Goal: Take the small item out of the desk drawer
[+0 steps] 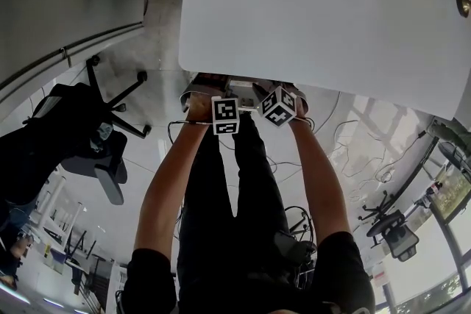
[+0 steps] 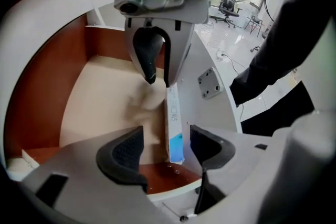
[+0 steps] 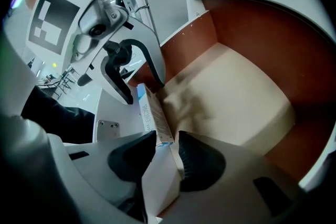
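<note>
Retrieval step, nothing lifted yet: a slim white cardboard box with a blue end (image 2: 174,118) stands on edge against the white side of the open brown-walled, cream-floored drawer (image 2: 47,86), at lower centre of both gripper views. The left gripper (image 2: 165,147) gapes wide around one end. The right gripper (image 3: 167,152) stands parted, closely flanking the other end. Next, one probably needs to pinch the box and lift it out.

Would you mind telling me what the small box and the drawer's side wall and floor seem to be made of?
The small box looks like thin printed cardboard: white with a blue end, crisp folded edges. The drawer's side wall seems reddish-brown wood-look laminate, smooth and even. Its floor looks like pale matte board, possibly laminate too.
</note>
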`<state>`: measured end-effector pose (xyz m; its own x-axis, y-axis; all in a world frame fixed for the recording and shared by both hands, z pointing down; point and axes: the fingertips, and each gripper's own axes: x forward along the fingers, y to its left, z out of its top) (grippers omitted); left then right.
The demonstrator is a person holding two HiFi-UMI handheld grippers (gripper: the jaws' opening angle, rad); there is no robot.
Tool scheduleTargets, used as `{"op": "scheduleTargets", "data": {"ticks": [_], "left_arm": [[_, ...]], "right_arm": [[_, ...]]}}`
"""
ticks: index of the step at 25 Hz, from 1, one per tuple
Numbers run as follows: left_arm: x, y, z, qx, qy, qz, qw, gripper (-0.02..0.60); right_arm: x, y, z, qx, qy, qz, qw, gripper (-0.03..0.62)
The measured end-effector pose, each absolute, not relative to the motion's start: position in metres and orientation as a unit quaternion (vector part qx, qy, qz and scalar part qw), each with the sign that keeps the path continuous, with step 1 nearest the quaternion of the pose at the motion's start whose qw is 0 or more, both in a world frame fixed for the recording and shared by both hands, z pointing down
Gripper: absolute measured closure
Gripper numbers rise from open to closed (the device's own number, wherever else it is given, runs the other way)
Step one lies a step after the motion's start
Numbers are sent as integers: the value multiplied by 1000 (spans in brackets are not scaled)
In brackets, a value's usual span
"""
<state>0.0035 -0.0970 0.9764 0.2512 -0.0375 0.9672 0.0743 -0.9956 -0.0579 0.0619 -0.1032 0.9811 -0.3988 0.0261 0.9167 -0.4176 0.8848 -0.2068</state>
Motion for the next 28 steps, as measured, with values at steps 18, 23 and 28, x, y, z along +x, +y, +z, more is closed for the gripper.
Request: {"op": "scheduleTargets", "data": {"ticks": [18, 23, 28], "left_arm": [[-2, -95, 1009, -717, -78, -687, 93, 468], [5, -101, 1000, -733, -53, -672, 88, 486], [4, -105, 983, -740, -16, -667, 83, 488]], "right_arm": [[61, -113, 977, 133, -818, 208, 519, 448], [63, -113, 966, 143, -828, 211, 499, 448], [71, -113, 938, 180, -834, 209, 477, 449]]}}
